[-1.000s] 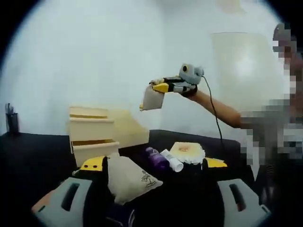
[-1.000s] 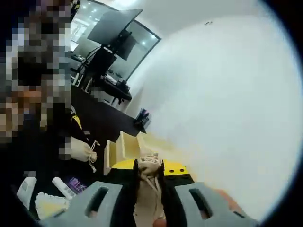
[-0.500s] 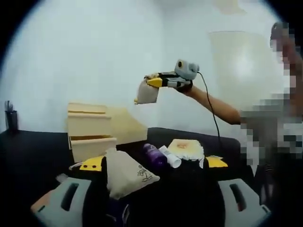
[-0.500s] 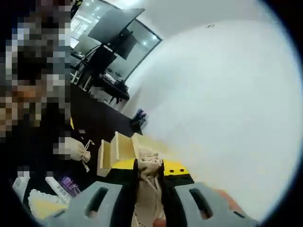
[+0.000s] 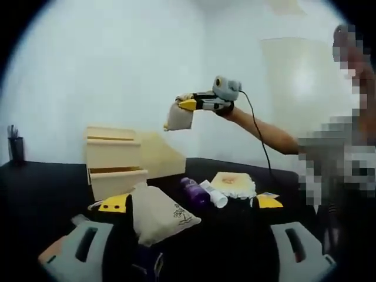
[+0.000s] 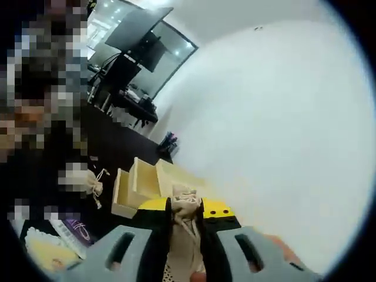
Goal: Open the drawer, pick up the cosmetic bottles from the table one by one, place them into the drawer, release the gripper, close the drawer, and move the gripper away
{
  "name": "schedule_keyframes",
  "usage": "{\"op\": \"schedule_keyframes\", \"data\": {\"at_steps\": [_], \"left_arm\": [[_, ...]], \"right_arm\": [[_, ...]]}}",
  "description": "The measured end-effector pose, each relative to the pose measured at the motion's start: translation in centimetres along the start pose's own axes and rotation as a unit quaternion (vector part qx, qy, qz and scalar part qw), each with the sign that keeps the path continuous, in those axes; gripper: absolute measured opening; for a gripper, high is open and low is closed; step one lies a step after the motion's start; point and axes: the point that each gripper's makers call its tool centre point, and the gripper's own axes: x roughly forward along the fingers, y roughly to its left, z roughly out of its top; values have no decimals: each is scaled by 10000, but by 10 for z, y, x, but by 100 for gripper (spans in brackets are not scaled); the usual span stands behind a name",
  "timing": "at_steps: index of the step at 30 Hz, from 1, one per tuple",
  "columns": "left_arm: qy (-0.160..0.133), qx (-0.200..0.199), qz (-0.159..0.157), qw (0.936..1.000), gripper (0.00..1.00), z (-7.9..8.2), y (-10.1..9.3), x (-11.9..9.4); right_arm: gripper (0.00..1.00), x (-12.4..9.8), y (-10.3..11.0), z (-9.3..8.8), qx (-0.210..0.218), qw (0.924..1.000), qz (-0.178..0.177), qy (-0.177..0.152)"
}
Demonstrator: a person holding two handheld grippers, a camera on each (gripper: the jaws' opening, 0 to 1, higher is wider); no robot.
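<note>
Change: the right gripper point(image 5: 183, 104) has drifted a little toward 9 o'clock in the left gripper view since a second ago, and sits a bit higher over the drawers. In the right gripper view the drawer box has slid toward 9 o'clock, but that is the camera moving.
Left gripper: its own yellow-tipped jaws point(image 5: 187, 203) stand spread wide apart. A cloth bag point(image 5: 157, 214) leans on the jaw at 8 o'clock. I cannot tell if the bag is pinched.
Right gripper, own view: its jaws point(image 6: 185, 208) are pressed onto a second cloth bag point(image 6: 183, 226), which stands upright between them.
Right gripper, seen from the left: held up in the air at about 12 o'clock, with its small bag point(image 5: 178, 117) hanging from the tips.
Bags: two, one at each gripper.
Bottles: two on the black table point(image 5: 41, 194), a purple bottle point(image 5: 193, 194) and a white tube point(image 5: 213, 197), lying just beside each other at the middle.
Drawers: one pale wooden drawer box point(image 5: 114, 164) at 9 o'clock on the table, with a lower drawer point(image 5: 117, 179) pulled out a little.
Other things: a yellow and white cloth point(image 5: 233, 185) just past the bottles, and a dark pen cup point(image 5: 14, 150) far off at 9 o'clock.
In the way: the person's arm point(image 5: 264, 132) reaches in from 3 o'clock.
</note>
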Motion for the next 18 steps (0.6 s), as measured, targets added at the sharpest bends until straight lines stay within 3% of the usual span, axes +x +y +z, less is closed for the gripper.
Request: {"op": "schedule_keyframes", "data": {"at_steps": [18], "left_arm": [[50, -88, 152, 9998, 79, -5, 4, -1]], "right_arm": [[15, 12, -20, -24, 172, 9998, -92, -17]]}}
